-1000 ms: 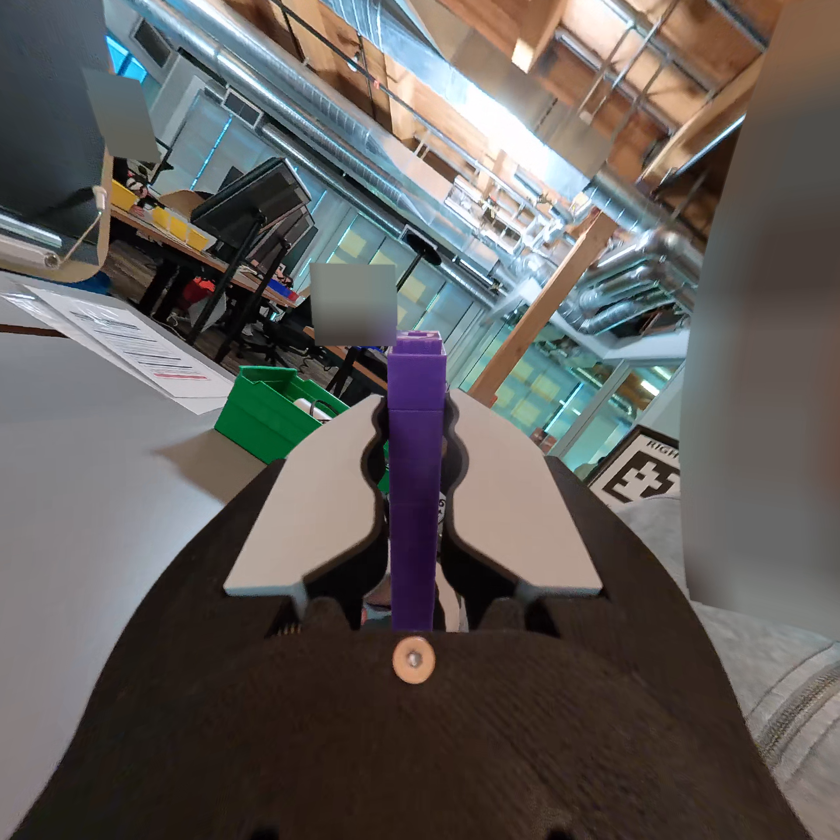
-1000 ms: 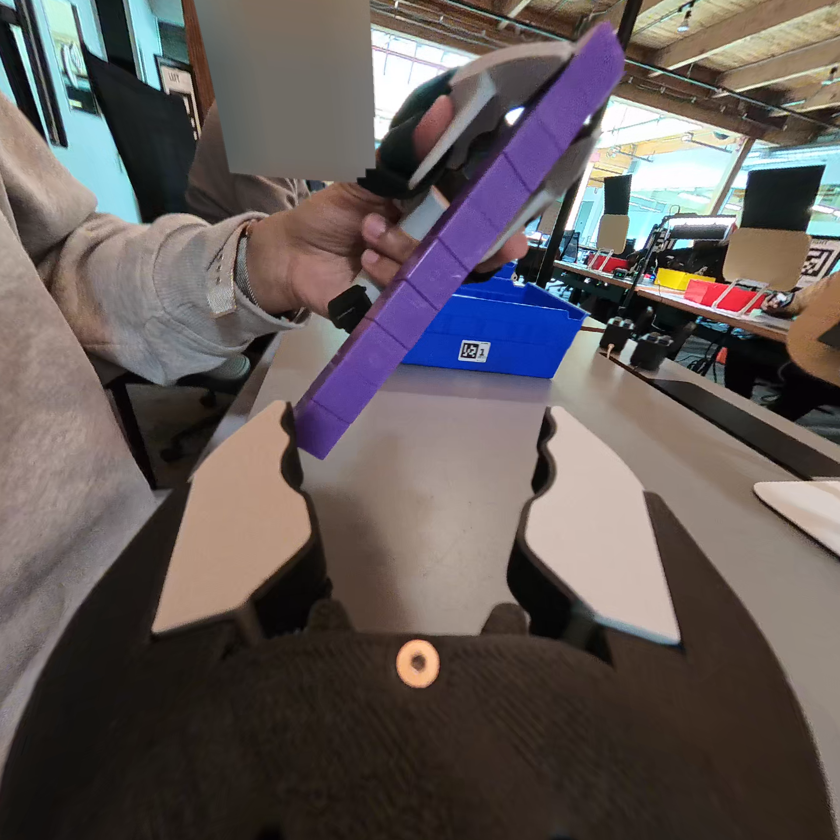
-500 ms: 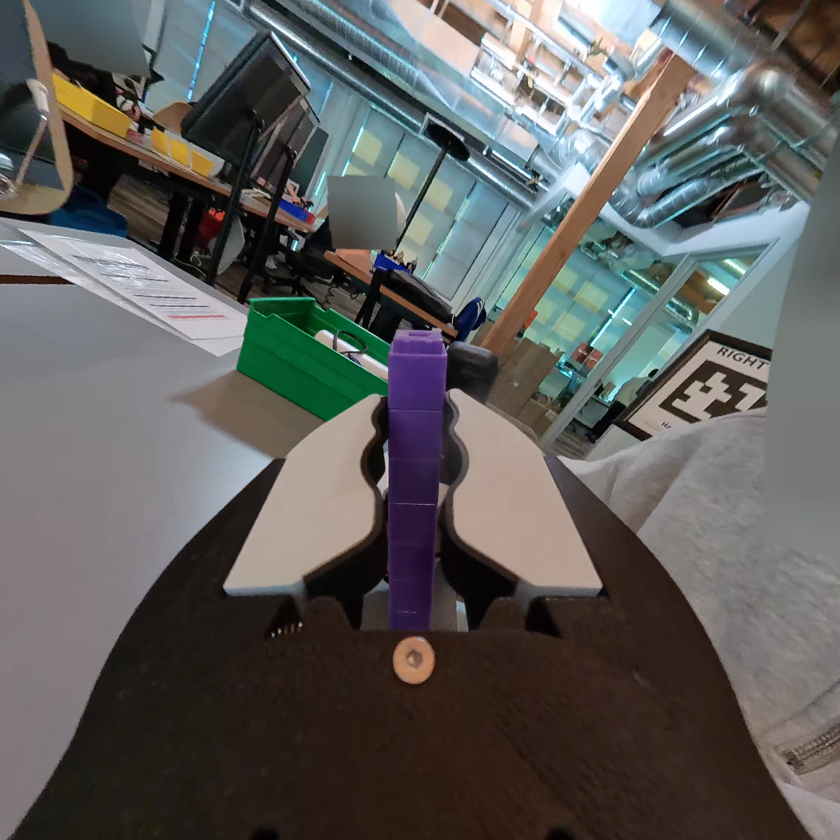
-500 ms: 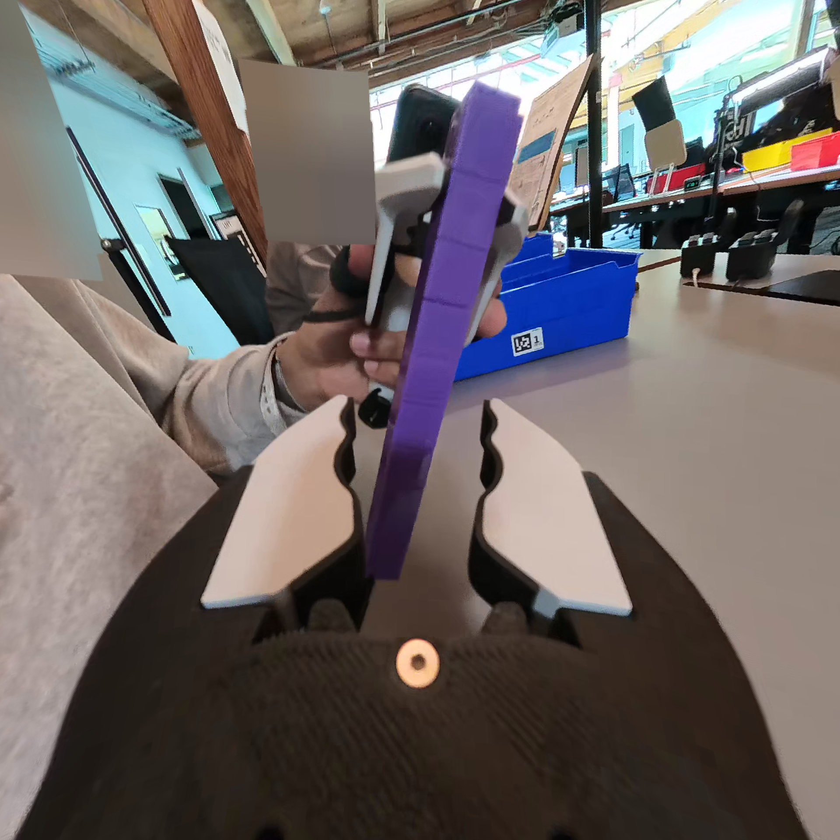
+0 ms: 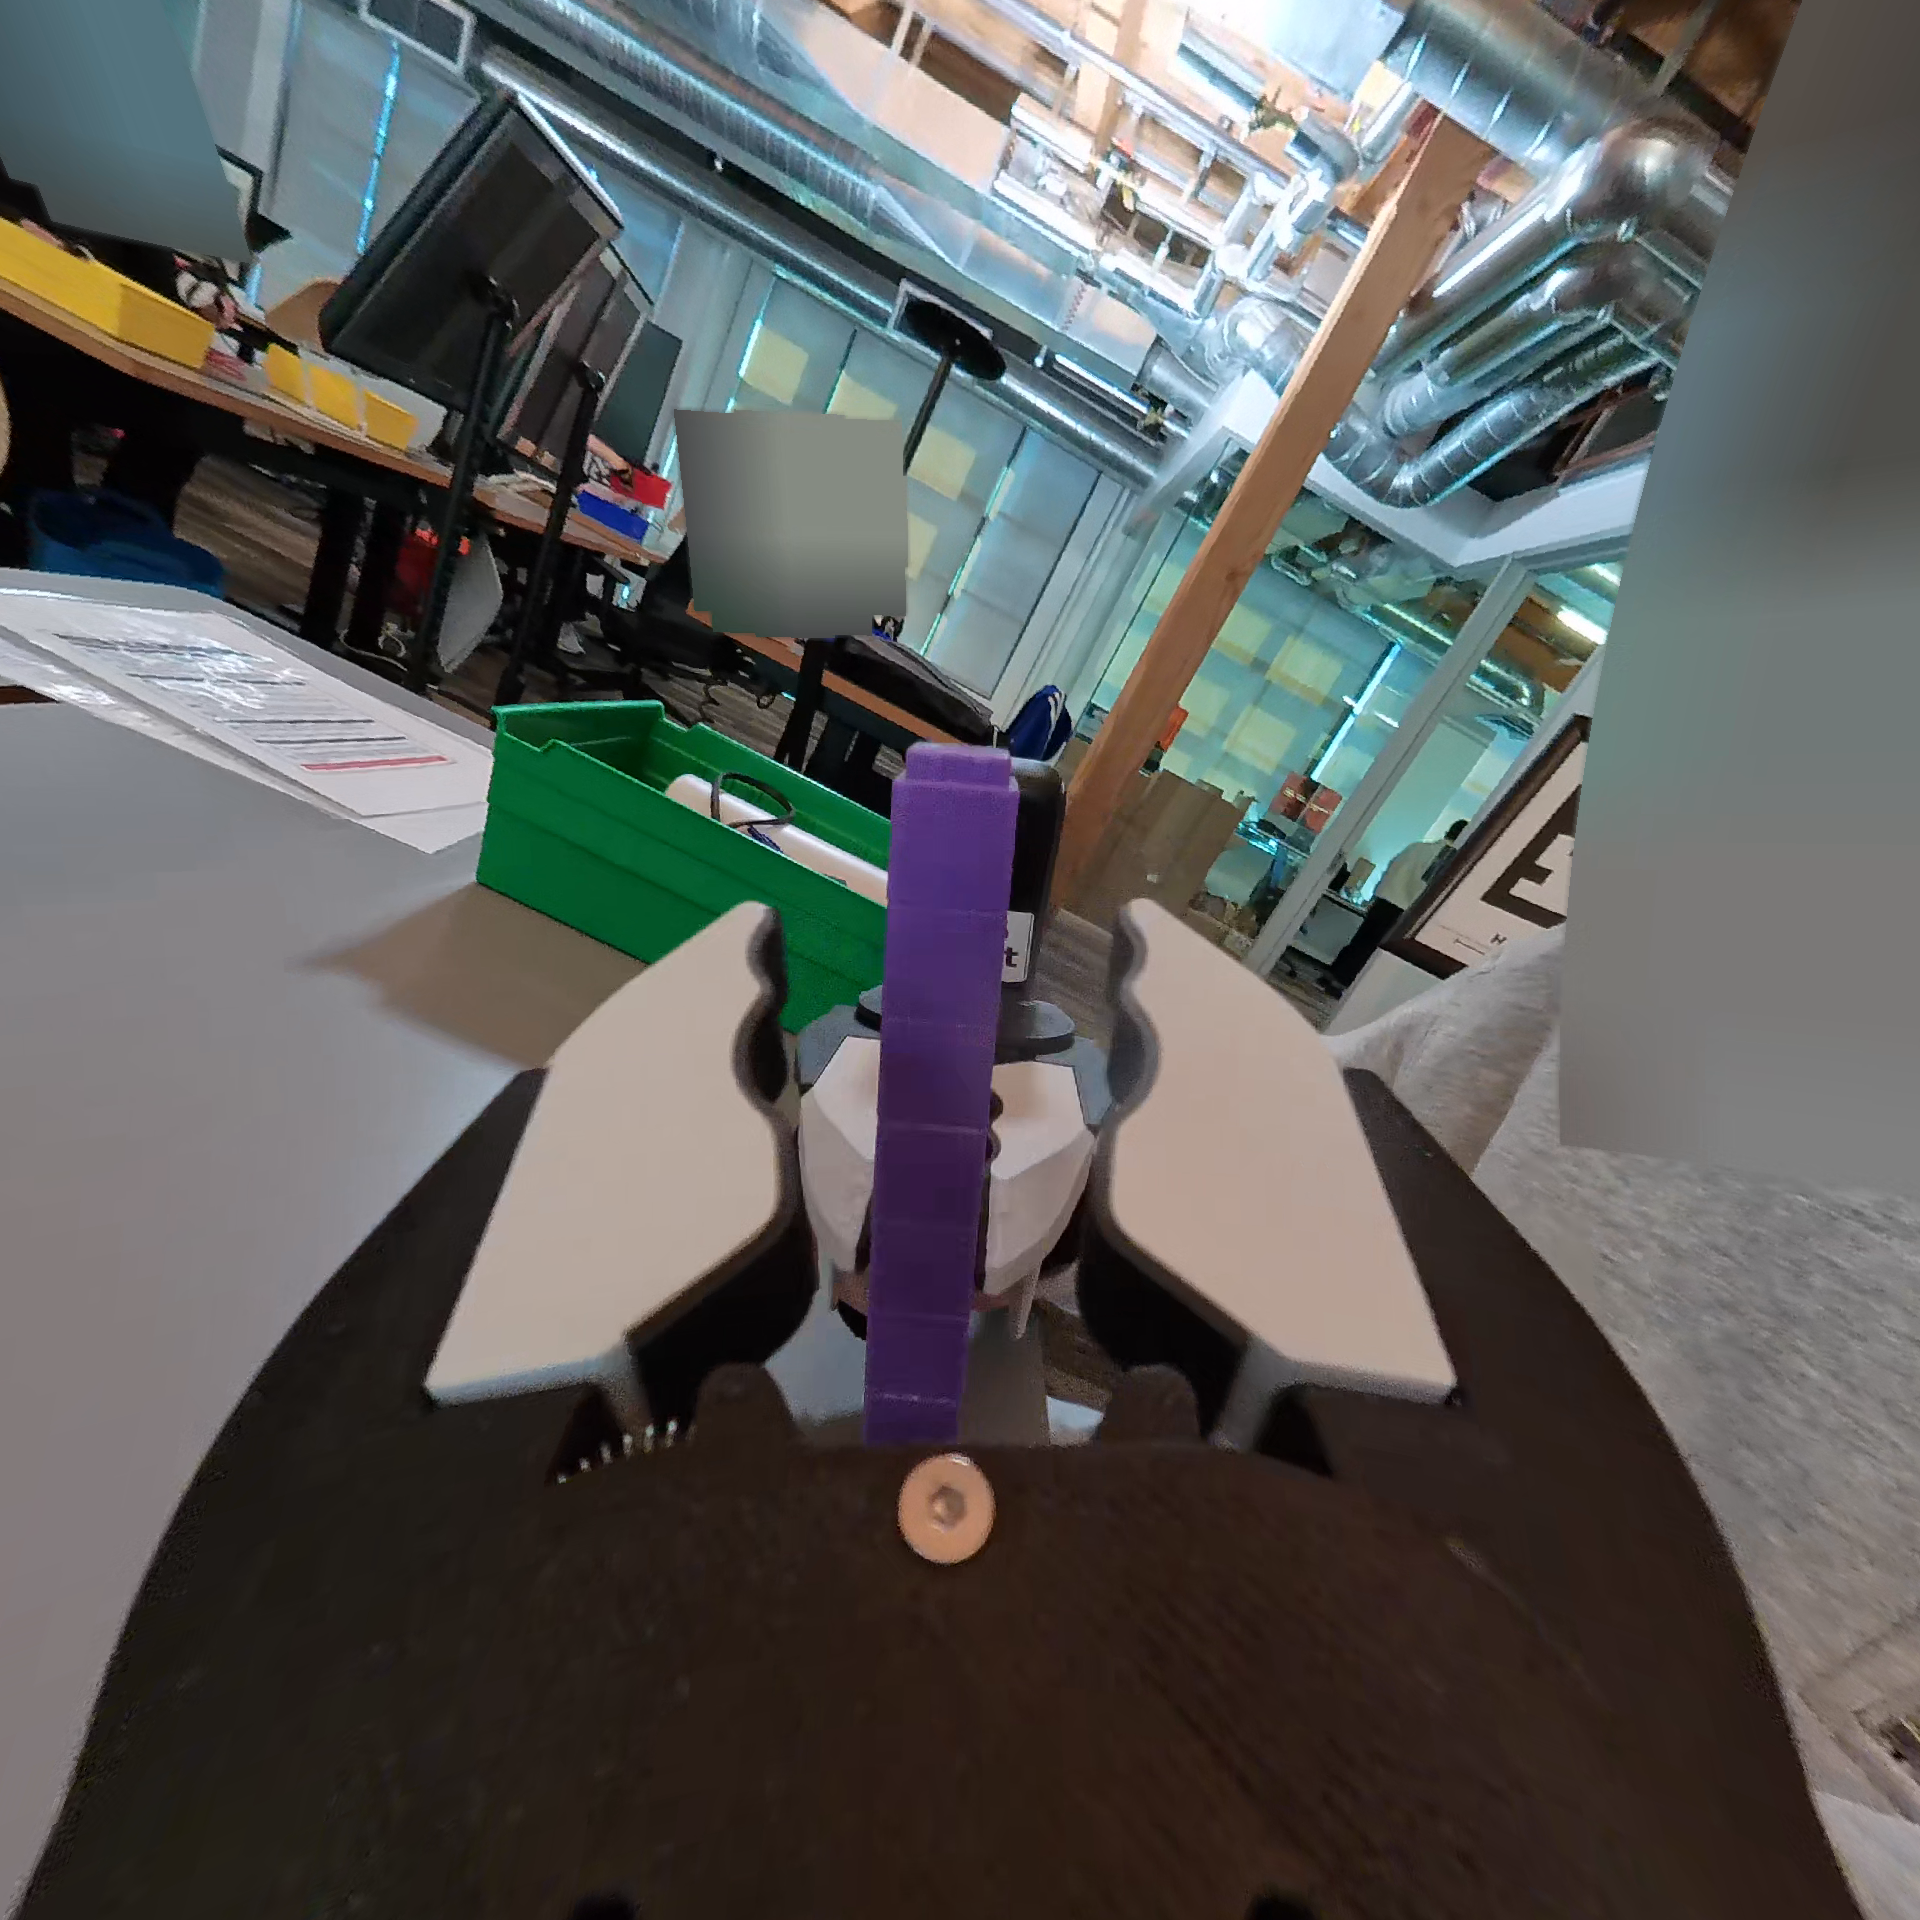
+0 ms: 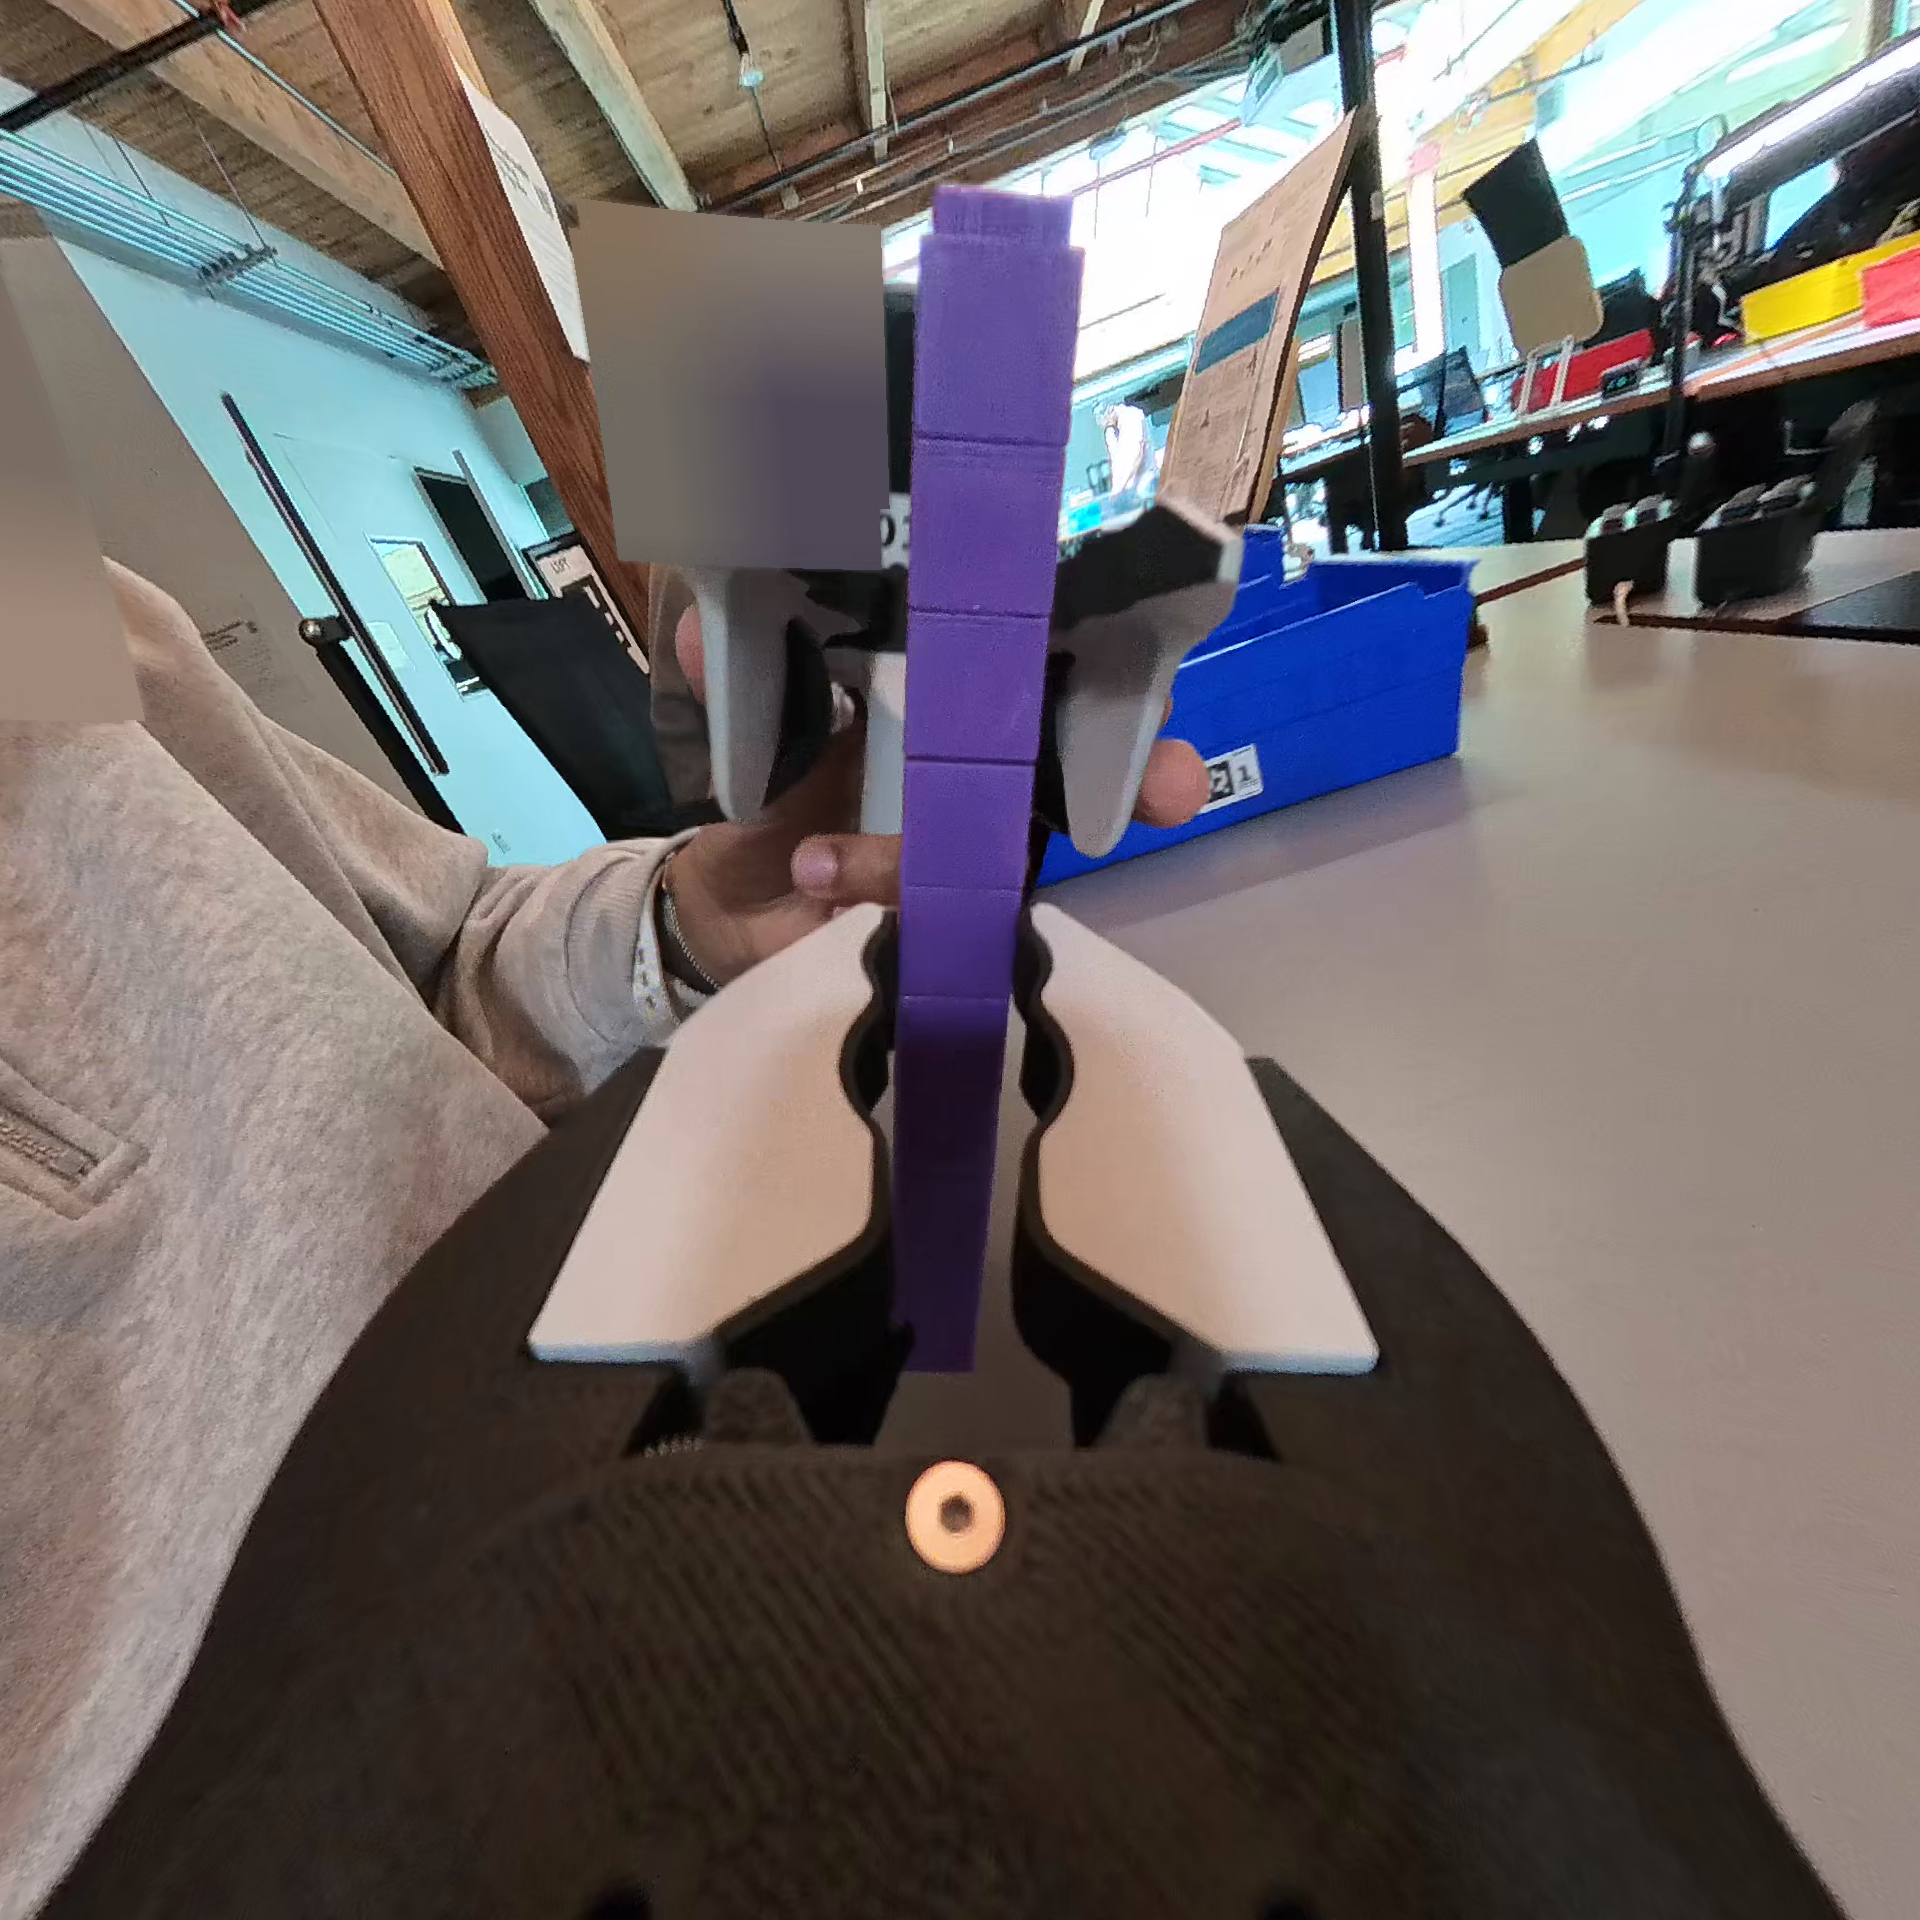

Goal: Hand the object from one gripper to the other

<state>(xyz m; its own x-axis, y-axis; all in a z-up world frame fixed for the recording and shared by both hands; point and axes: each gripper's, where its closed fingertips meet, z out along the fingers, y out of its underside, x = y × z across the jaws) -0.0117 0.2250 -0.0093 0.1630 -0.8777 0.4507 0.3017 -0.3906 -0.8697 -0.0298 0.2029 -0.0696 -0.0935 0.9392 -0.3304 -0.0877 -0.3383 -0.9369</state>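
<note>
A long purple bar of joined blocks [image 5: 940,1091] stands upright in the air above the grey table [image 5: 156,1039]. My left gripper [image 5: 945,925] is open, with its jaws spread to either side of the bar and clear of it. My right gripper [image 6: 958,925] is shut on the lower part of the bar [image 6: 971,727]. In the left wrist view the right gripper's white fingers [image 5: 842,1153] clamp the bar just beyond my open jaws. In the right wrist view the left gripper [image 6: 925,748], held by a hand [image 6: 769,894], is open around the bar's middle.
A green bin [image 5: 623,831] with a white object in it sits on the table past a printed sheet [image 5: 239,707]. A blue bin [image 6: 1330,665] stands on the table [image 6: 1558,935] behind the grippers. A grey sleeve [image 6: 260,987] fills the left side. My right fingertips sit around 6 cm from my left ones.
The right gripper has moved onto the bar's lower end and shut on it. The left gripper, shut on the bar before, has opened. The bar has swung from tilted to upright.
</note>
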